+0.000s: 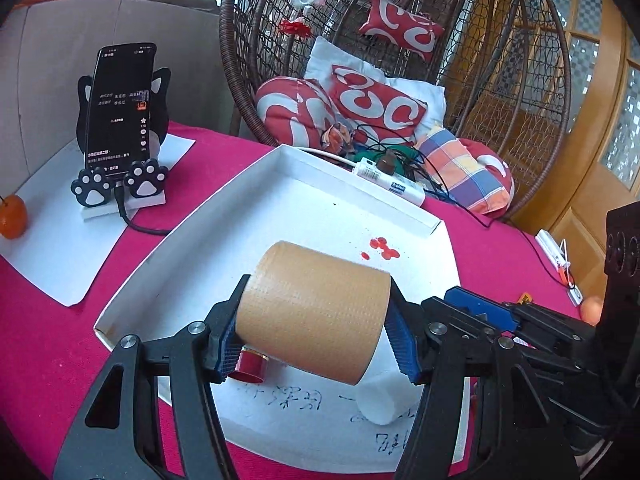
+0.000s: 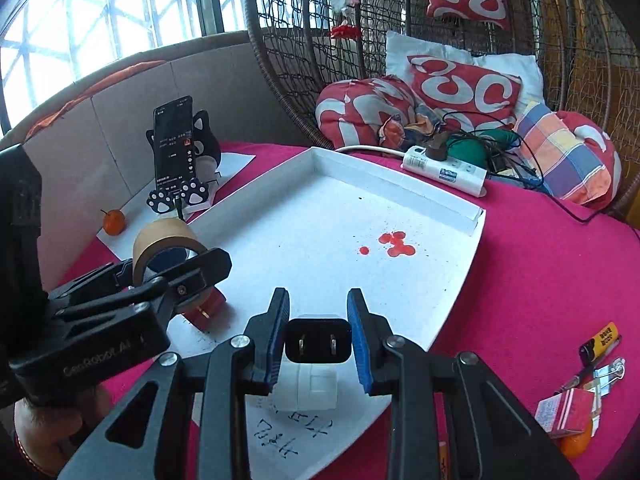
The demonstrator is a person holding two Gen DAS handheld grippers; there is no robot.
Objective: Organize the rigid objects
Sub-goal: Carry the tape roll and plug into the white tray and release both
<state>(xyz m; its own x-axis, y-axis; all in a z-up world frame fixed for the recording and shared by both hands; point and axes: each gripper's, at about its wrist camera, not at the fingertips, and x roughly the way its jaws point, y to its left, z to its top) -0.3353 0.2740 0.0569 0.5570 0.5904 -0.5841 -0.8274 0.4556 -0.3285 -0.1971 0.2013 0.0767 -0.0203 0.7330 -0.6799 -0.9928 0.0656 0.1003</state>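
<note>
Tan tape roll [image 1: 314,316] sits clamped between the blue pads of the left gripper [image 1: 316,338], jaws about half spread, over the white tray [image 1: 224,216]; a small red cylinder [image 1: 250,366] lies at seven o'clock of the roll.

In the right wrist view, the right gripper [image 2: 319,338] pinches a black plug adapter [image 2: 318,340] with narrow jaws above the tray's near edge; the tape roll shows at nine o'clock.

A home: cushioned wicker hanging chair [image 1: 400,40] by window [image 2: 100,12].
</note>
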